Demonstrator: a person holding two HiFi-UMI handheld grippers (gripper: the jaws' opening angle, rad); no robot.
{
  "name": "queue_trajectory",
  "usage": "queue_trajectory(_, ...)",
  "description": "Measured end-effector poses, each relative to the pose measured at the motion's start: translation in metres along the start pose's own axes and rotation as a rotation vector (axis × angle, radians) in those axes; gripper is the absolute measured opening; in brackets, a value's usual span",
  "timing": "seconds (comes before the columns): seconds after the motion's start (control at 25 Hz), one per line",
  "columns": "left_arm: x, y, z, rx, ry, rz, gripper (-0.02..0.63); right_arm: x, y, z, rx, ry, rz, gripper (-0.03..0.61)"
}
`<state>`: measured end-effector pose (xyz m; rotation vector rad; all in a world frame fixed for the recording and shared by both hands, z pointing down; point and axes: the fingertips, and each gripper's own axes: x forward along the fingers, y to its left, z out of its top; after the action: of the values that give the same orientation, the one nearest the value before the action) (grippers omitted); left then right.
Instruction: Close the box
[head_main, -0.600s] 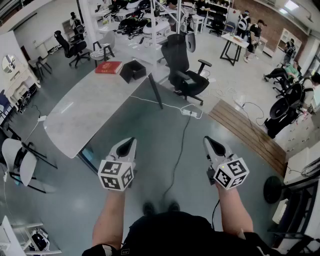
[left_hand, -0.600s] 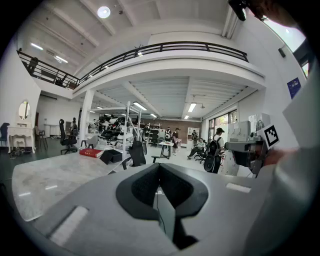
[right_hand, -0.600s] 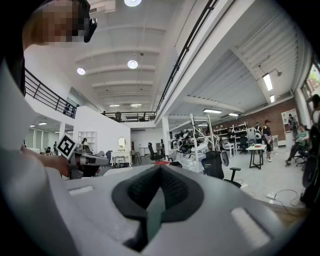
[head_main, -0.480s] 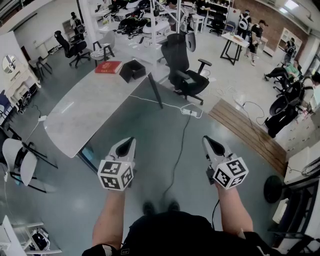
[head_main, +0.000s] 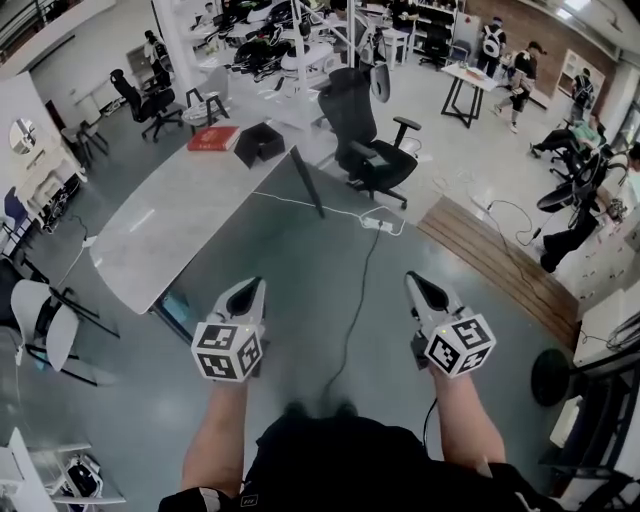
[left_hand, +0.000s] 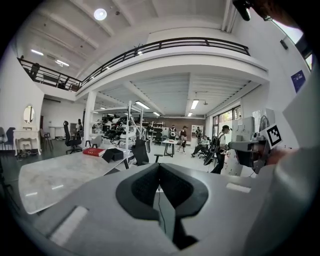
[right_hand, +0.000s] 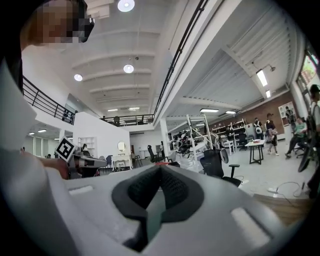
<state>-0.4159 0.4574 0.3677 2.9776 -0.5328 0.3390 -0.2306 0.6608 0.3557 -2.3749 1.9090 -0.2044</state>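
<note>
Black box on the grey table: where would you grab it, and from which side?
Likely pinch an upright wall of the open black box from above, since its top faces up on the grey table; any lid is too small to make out.

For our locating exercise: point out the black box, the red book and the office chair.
black box (head_main: 262, 143): head view, its middle.
red book (head_main: 213, 138): head view, its cover.
office chair (head_main: 347, 108): head view, its backrest.
</note>
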Motion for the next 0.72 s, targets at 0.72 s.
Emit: queue_trajectory(0.72, 0.05, -0.007, -0.001, -0.02, 0.004, -0.008, 0.0, 0.016, -0.029, -0.023, 0.075, 0.074, 0.021, 0.003)
